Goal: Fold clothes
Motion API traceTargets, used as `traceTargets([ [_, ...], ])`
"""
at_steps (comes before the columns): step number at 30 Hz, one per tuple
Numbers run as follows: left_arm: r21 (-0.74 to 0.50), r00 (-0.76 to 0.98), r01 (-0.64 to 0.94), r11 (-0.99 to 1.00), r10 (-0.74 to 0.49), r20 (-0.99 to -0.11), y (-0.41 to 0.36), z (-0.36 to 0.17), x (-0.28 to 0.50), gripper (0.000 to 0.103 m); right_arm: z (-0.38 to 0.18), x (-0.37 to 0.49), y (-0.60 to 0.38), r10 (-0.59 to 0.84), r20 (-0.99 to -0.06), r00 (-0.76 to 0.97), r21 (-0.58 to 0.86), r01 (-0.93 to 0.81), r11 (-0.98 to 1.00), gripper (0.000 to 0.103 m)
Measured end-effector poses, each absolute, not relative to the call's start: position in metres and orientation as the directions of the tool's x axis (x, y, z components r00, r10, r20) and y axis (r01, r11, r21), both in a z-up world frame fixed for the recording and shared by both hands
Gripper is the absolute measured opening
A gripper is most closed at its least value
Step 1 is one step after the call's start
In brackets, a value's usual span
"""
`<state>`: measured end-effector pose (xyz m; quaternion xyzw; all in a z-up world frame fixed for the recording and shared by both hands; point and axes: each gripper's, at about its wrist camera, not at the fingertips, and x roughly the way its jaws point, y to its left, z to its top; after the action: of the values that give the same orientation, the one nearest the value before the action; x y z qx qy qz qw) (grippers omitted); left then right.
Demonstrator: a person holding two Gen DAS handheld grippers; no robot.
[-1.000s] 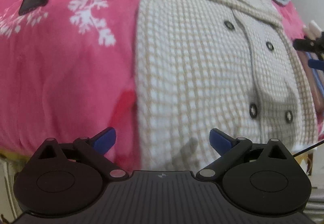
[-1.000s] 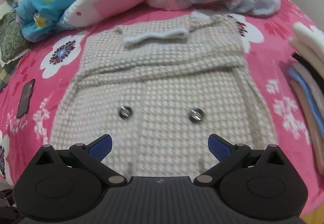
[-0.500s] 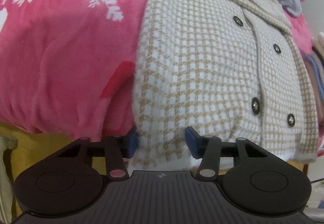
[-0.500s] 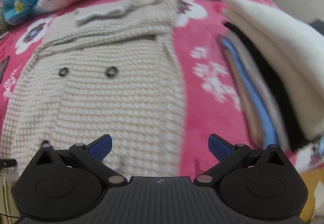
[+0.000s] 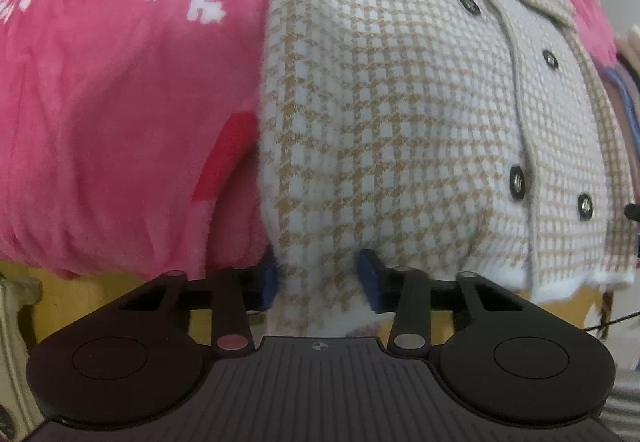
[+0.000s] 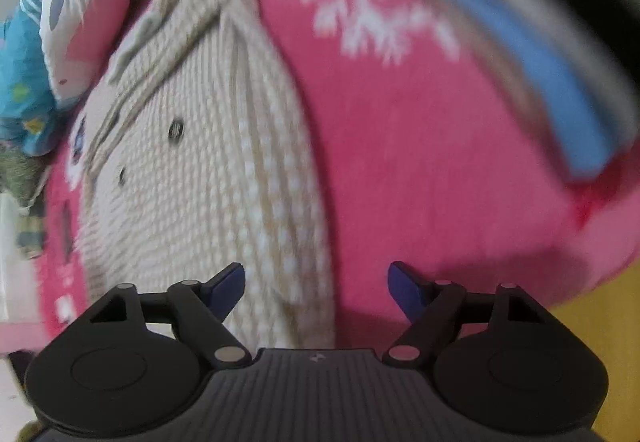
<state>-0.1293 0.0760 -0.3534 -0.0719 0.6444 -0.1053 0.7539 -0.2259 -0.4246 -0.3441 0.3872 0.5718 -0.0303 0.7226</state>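
The coat lies buttons-up on the pink blanket, hem at the near bed edge. The left gripper pinches its near-left hem corner — the right gripper gapes wide at the near-right corner.

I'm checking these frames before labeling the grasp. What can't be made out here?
- Left wrist view: the left gripper closes around the coat hem; pad contact is hidden by fabric.
- Right wrist view: motion blur smears the folded stack; the right gripper is open.
- The coat's far end is cut off in both views.
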Motion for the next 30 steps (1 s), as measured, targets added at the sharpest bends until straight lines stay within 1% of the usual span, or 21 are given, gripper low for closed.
traceTargets([
  [3,-0.249,0.132,0.052,0.967,-0.254,-0.958,0.078,-0.355,-0.125,0.036,-0.351,-0.24,-0.412,0.472,-0.829,0.3,0.559,0.48,0.677,0.068],
  [5,-0.245,0.128,0.051,0.968,-0.25,-0.96,0.076,-0.356,-0.122,0.033,-0.36,-0.242,-0.402,0.495,-0.831,0.252,0.552,0.482,0.681,0.05],
  [6,-0.244,0.126,0.054,0.968,-0.249,-0.96,0.075,-0.356,-0.122,0.027,-0.364,-0.241,-0.398,0.495,-0.838,0.229,0.54,0.482,0.69,0.043],
  [7,-0.244,0.124,0.06,0.968,-0.25,-0.96,0.075,-0.354,-0.122,0.022,-0.369,-0.24,-0.394,0.497,-0.842,0.212,0.532,0.482,0.696,0.023],
  [8,-0.241,0.121,0.07,0.968,-0.248,-0.961,0.074,-0.351,-0.122,0.011,-0.373,-0.238,-0.391,0.505,-0.838,0.206,0.537,0.481,0.693,0.014],
  [9,-0.236,0.117,0.082,0.968,-0.245,-0.962,0.073,-0.347,-0.123,0.008,-0.372,-0.238,-0.389,0.514,-0.831,0.213,0.548,0.472,0.691,0.01],
  [11,-0.247,0.11,0.079,0.966,-0.255,-0.961,0.075,-0.337,-0.121,0.006,-0.365,-0.239,-0.385,0.538,-0.81,0.235,0.581,0.447,0.68,0.007],
  [16,-0.345,0.106,-0.023,0.938,-0.341,-0.934,0.091,-0.297,-0.111,0.005,-0.329,-0.236,-0.392,0.611,-0.722,0.326,0.69,0.404,0.6,0.007],
  [21,-0.498,0.18,-0.08,0.863,-0.479,-0.859,0.102,-0.243,-0.086,0.005,-0.279,-0.209,-0.395,0.631,-0.645,0.43,0.763,0.315,0.565,0.007],
  [24,-0.573,0.264,-0.096,0.814,-0.534,-0.803,0.109,-0.22,-0.06,0.005,-0.25,-0.184,-0.403,0.629,-0.594,0.501,0.796,0.252,0.55,0.007],
  [26,-0.617,0.323,-0.115,0.778,-0.559,-0.764,0.114,-0.212,-0.038,0.005,-0.235,-0.164,-0.41,0.624,-0.56,0.545,0.813,0.214,0.542,0.007],
  [30,-0.67,0.389,-0.11,0.734,-0.589,-0.708,0.11,-0.22,0.023,0.005,-0.216,-0.114,-0.425,0.605,-0.506,0.615,0.831,0.16,0.533,0.007],
])
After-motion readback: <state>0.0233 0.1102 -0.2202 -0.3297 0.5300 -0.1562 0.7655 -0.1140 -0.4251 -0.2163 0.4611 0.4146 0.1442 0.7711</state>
